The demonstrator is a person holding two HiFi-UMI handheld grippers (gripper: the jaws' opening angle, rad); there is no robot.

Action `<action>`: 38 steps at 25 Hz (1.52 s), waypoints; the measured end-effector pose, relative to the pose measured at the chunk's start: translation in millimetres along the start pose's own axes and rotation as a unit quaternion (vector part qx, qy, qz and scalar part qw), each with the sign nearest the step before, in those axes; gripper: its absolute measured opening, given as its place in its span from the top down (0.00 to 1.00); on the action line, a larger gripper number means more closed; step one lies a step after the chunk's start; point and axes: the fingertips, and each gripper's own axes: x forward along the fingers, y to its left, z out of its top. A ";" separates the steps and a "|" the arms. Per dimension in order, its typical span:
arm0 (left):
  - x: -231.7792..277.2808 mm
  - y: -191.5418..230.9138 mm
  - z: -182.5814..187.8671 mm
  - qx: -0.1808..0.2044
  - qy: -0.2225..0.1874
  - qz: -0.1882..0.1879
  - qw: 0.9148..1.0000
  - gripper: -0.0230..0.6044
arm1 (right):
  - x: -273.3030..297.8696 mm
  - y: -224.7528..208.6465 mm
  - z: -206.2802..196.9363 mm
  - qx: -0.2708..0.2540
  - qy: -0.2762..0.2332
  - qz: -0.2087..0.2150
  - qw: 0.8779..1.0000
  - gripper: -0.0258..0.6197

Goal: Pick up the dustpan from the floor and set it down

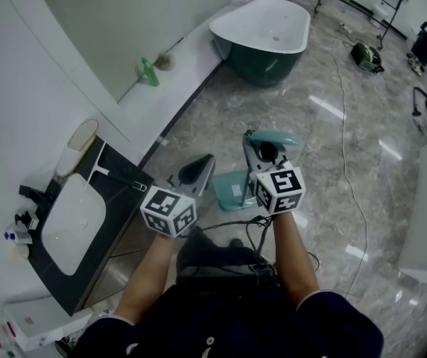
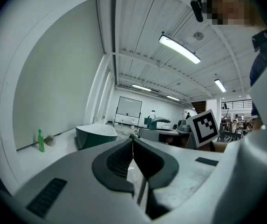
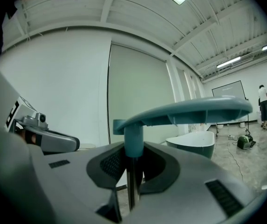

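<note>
Two grippers are held side by side above the grey marble floor (image 1: 325, 148); the left gripper (image 2: 133, 143) has its jaws pressed together with nothing between them; just beside it, the right gripper (image 3: 133, 149) is pinched on the upright stem of the teal dustpan (image 1: 232, 189), its pads kept narrowly apart by the stem; the dustpan's flat handle (image 3: 189, 112) extends beyond the jaws; its pan hangs lower, between the two grippers.

Two tongs (image 1: 198, 170) (image 1: 262, 152), one dustpan (image 1: 232, 189), one bathtub (image 1: 261, 28), one green bottle (image 1: 150, 71)
</note>
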 end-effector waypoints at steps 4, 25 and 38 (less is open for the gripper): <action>1.4 7.7 -16.8 -0.002 0.011 0.009 1.000 0.94 | 3.7 -3.6 -22.2 0.005 0.047 -0.010 0.999 0.86; 45.5 45.0 -167.6 -0.027 0.132 0.014 0.991 0.94 | 76.8 -82.1 -259.1 0.016 0.183 -0.053 0.981 0.87; 54.5 69.0 -204.7 -0.048 0.152 0.017 0.987 0.94 | 116.1 -93.2 -306.0 0.002 0.185 -0.049 0.982 0.87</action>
